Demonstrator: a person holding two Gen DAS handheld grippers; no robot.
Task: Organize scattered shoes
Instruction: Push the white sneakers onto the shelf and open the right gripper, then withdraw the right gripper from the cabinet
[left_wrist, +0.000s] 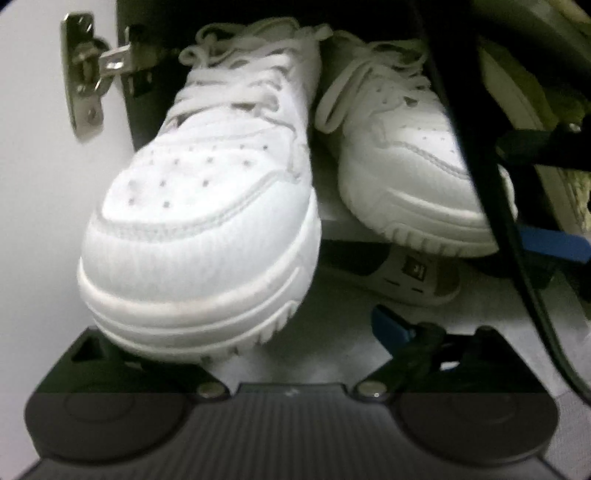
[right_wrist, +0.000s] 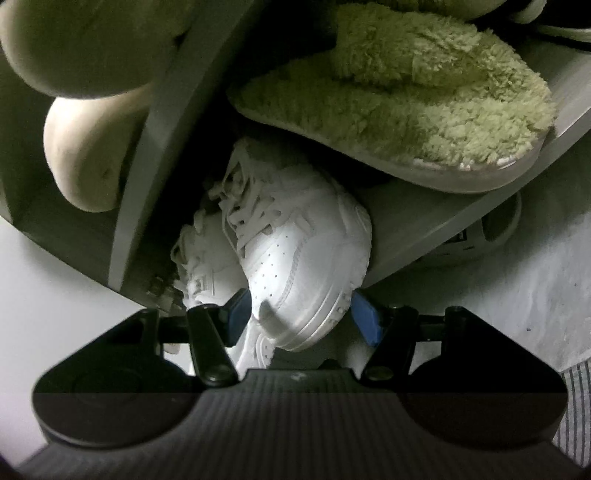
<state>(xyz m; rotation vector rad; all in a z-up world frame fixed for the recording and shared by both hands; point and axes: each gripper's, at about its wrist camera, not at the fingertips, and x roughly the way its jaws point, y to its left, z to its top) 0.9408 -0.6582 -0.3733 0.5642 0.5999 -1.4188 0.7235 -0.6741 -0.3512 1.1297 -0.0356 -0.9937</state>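
Two white lace-up sneakers stand toe-out on a cabinet shelf. In the left wrist view the left sneaker (left_wrist: 207, 206) fills the centre and overhangs the shelf edge (left_wrist: 336, 230); the right sneaker (left_wrist: 406, 155) sits beside it. My left gripper (left_wrist: 288, 332) is open, its blue right pad (left_wrist: 393, 326) clear of the shoe, the left pad hidden under the toe. In the right wrist view my right gripper (right_wrist: 301, 314) has its blue pads (right_wrist: 365, 319) either side of the right sneaker's toe (right_wrist: 303, 273), open around it. The other sneaker (right_wrist: 201, 258) lies behind.
A metal door hinge (left_wrist: 86, 74) sits at the left of the cabinet opening. A fuzzy green slipper (right_wrist: 399, 110) rests on the shelf above. Beige rounded shoes (right_wrist: 85, 140) fill the neighbouring compartment. A grey shoe (left_wrist: 413, 273) lies on the level below. A black cable (left_wrist: 480, 184) crosses the right.
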